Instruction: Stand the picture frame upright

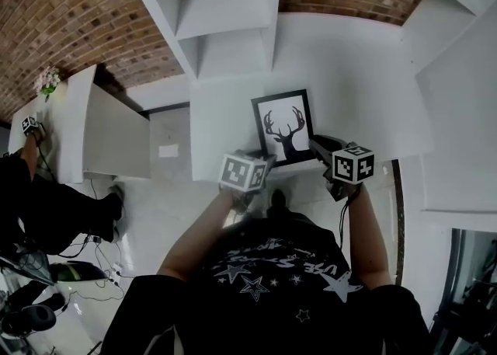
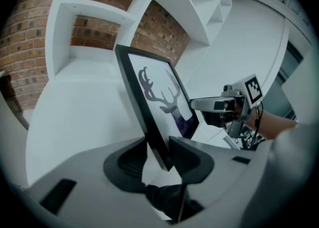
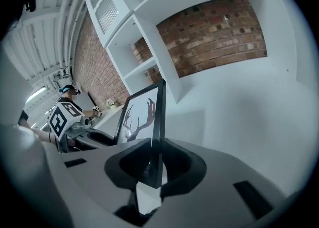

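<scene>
The picture frame [image 1: 283,127], black-edged with a deer-head print, stands nearly upright on the white shelf surface [image 1: 233,124], leaning slightly back. My left gripper [image 1: 264,161] is shut on its lower left edge. In the left gripper view the frame [image 2: 159,97] rises from between the jaws of the left gripper [image 2: 158,154]. My right gripper [image 1: 317,144] holds the lower right edge. In the right gripper view the frame [image 3: 139,114] shows edge-on, and the right gripper [image 3: 152,159] is still drawing its jaws in, with the pads touching the frame.
White shelf compartments [image 1: 225,12] rise behind the frame against a brick wall [image 1: 70,12]. A low white cabinet [image 1: 101,132] with a small flower pot [image 1: 48,80] stands at the left. Another person [image 1: 46,206] and cables [image 1: 101,264] are on the floor side.
</scene>
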Demonstrator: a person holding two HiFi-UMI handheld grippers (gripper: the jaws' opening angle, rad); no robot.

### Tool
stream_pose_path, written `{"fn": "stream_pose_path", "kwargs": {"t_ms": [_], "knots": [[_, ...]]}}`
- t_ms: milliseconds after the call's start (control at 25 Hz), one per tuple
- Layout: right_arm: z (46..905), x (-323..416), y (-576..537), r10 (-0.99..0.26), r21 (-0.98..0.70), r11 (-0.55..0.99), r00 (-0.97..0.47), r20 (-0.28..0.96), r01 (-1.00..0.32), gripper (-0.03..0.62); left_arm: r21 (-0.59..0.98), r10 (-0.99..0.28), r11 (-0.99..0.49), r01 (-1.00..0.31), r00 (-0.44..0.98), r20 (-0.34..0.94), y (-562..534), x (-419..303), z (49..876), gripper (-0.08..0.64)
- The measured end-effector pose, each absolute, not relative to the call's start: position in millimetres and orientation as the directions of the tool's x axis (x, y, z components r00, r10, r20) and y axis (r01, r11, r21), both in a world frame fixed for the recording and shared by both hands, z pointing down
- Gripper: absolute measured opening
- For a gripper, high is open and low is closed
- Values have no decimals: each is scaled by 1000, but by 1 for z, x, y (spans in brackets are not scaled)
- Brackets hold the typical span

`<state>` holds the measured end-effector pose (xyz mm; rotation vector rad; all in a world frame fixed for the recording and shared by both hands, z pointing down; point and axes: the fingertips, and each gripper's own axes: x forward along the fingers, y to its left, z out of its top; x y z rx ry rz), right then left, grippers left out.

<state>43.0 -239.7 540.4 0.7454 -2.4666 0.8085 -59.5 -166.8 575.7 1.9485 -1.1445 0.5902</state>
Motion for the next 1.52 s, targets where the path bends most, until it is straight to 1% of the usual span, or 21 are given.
{"fn": "stream_pose_path", "kwargs": {"t_ms": [280, 560, 760, 880, 1040, 1200, 1360, 1520], "knots": [[515, 15, -288, -395, -370, 738, -805, 442, -565, 78, 248, -599, -289, -925, 377, 707, -215, -88, 555, 143], [507, 0, -331, -383, -353, 773, -831, 404, -528, 78, 134, -669, -275, -952, 289, 685, -265, -105, 546, 143], [509, -10, -362, -375, -339, 792, -842, 388, -508, 77, 53, -673, -229, -972, 197, 712, -293, -123, 548, 143], [516, -13, -376, -369, -341, 795, -846, 385, -502, 77, 51, -676, -216, -975, 187, 712, -307, -123, 553, 143], [524, -19, -394, -359, -345, 799, -850, 385, -493, 77, 8, -678, -197, -980, 142, 721, -325, -132, 559, 143], [531, -29, -407, -347, -354, 799, -854, 386, -485, 77, 39, -676, -195, -980, 164, 718, -341, -134, 564, 143], [538, -36, -415, -339, -359, 801, -857, 387, -479, 75, -17, -653, -178, -984, 105, 750, -349, -149, 580, 143], [544, -39, -423, -336, -368, 798, -860, 385, -477, 74, -29, -653, -154, -988, 79, 754, -360, -151, 586, 143]]}}
